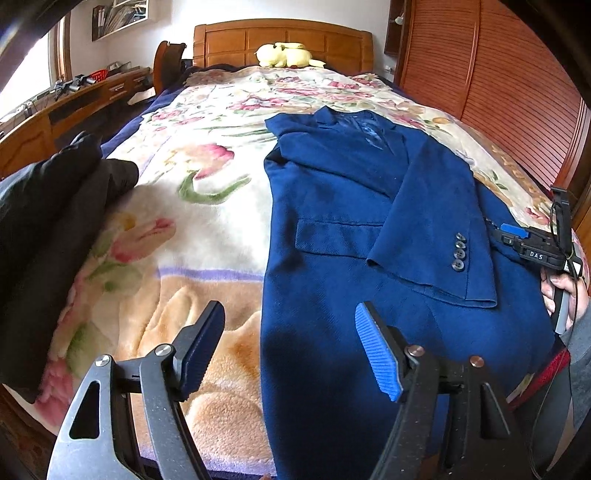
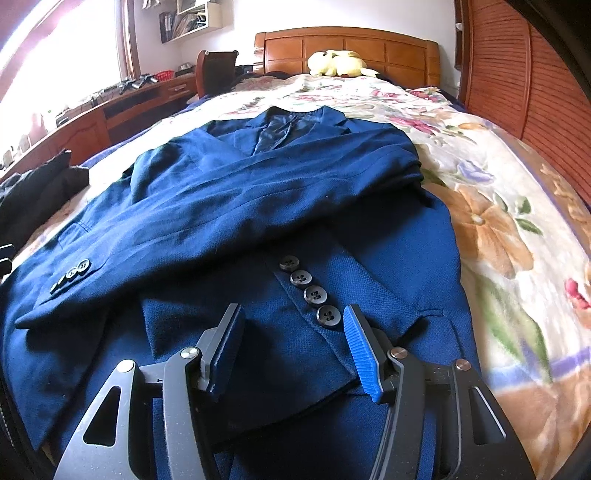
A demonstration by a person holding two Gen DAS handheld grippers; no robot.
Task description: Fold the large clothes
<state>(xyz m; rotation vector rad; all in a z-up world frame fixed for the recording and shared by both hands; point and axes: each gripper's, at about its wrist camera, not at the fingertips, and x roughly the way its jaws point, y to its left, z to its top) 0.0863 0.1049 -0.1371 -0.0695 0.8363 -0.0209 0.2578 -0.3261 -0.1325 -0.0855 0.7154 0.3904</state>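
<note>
"DAS" label (image 1: 536,254) on right gripper (image 1: 515,230), blue jacket (image 1: 332,206) beneath

A bedroom held a wooden bed (image 2: 406,48) under a floral blanket (image 1: 207,177), a yellow plush toy (image 1: 286,55) by the headboard. Louvred wooden wardrobe doors (image 1: 491,74) stood right; a long wooden desk (image 2: 122,110) ran beneath a bright window (image 2: 55,59), shelves (image 2: 192,22) on the white wall.

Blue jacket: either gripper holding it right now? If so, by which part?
Nothing held. Left gripper is open over the blue jacket's left edge; right gripper is open above a sleeve cuff, pads not pressing cloth.
</note>
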